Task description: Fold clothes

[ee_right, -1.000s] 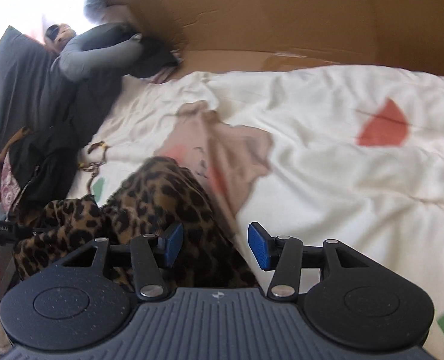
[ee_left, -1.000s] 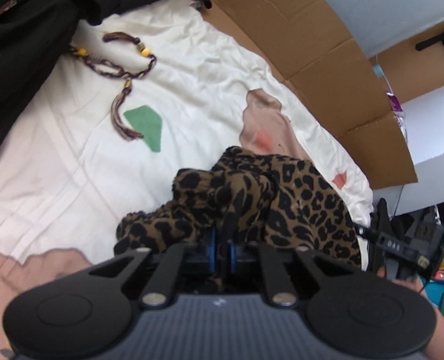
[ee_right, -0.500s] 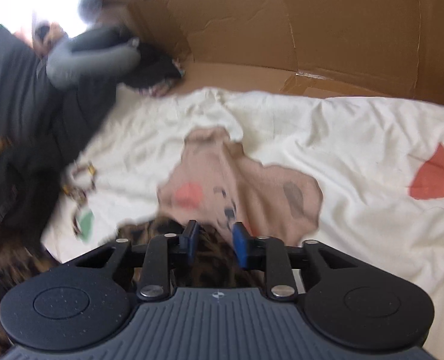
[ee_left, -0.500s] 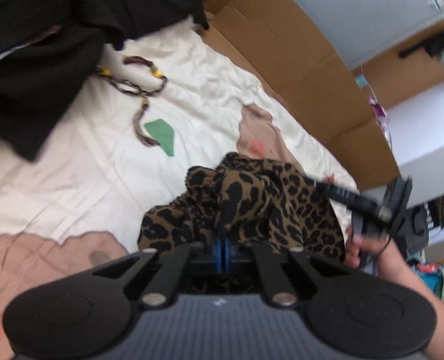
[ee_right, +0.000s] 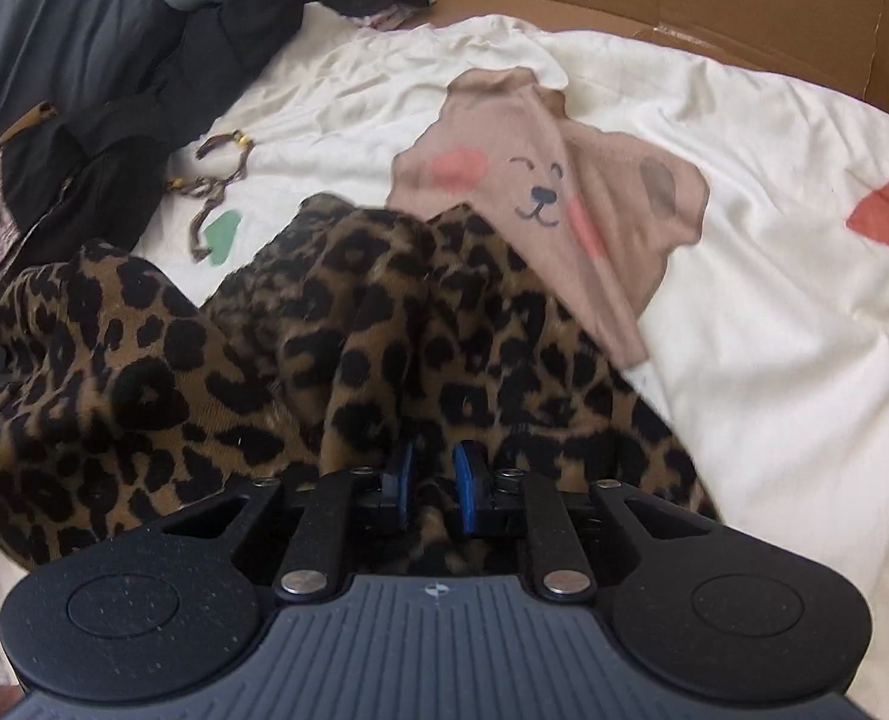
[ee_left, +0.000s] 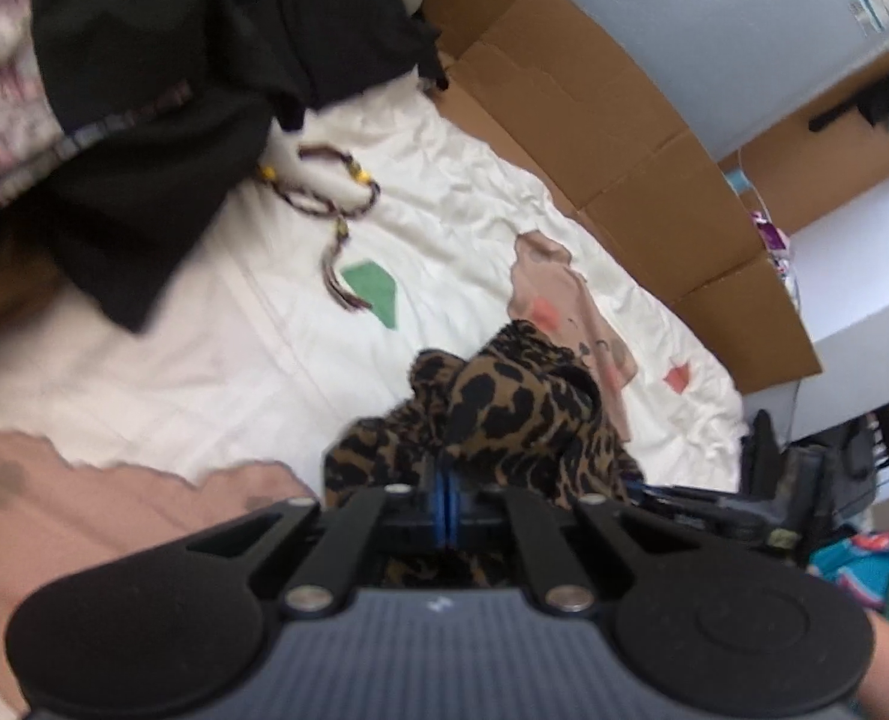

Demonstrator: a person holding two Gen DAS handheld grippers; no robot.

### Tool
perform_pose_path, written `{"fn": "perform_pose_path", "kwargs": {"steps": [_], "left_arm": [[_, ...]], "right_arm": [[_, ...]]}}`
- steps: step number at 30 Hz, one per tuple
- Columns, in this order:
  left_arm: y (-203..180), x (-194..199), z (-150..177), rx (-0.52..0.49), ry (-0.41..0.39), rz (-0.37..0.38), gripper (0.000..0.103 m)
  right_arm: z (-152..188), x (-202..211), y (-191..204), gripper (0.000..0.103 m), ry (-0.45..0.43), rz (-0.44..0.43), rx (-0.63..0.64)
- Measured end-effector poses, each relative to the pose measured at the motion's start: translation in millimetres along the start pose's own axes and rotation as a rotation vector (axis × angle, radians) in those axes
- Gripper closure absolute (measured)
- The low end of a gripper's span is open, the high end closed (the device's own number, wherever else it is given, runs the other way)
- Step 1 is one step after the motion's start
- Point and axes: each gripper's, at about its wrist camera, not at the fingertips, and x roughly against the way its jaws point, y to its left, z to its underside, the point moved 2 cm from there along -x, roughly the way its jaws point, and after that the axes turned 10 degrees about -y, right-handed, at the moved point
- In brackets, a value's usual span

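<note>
we see the leopard-print garment [ee_right: 300, 348] bunched on the white bedspread [ee_right: 762, 312], its far edge lying over the bedspread's bear-face print [ee_right: 540, 192]. our left tongs [ee_left: 447, 498] are pressed together with a fold of the garment pinched between the blue pads [ee_left: 441, 495], the cloth rising in a crumpled peak just ahead of them. our right tongs [ee_right: 432, 483] have just been closing, and their blue pads [ee_right: 462, 480] now clamp a ridge of the same fabric with only a narrow gap left. a beaded cord [ee_left: 330, 204] lies near a green patch [ee_left: 375, 294] on the bedspread, beside a heap of black clothes [ee_left: 162, 96]. cardboard [ee_left: 612, 138] lines the far edge of the bed.
</note>
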Motion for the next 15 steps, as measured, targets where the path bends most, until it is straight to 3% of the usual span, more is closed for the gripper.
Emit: {"fn": "perform_pose_path", "kwargs": {"steps": [2,8,10,12,15], "left_arm": [[10,7,0,0.028,-0.017,-0.028,0.102],[38,10,8,0.138,-0.038,-0.081,0.1],[38,10,10,0.122,-0.018,-0.039,0.089],[37,13,12,0.079,-0.013,-0.044,0.069],[40,14,6,0.113,-0.044,-0.068,0.052]], "right_arm": [[1,9,-1,0.085,-0.01,-0.014,-0.021],[-14,46,-23,0.084,-0.195,-0.041,-0.113],[-19,48,-37,0.084,-0.226,-0.025,-0.145],[-23,45,-47,0.084,-0.235,-0.015,-0.16],[-25,34,-54,0.079,-0.232,0.0,-0.142]]}}
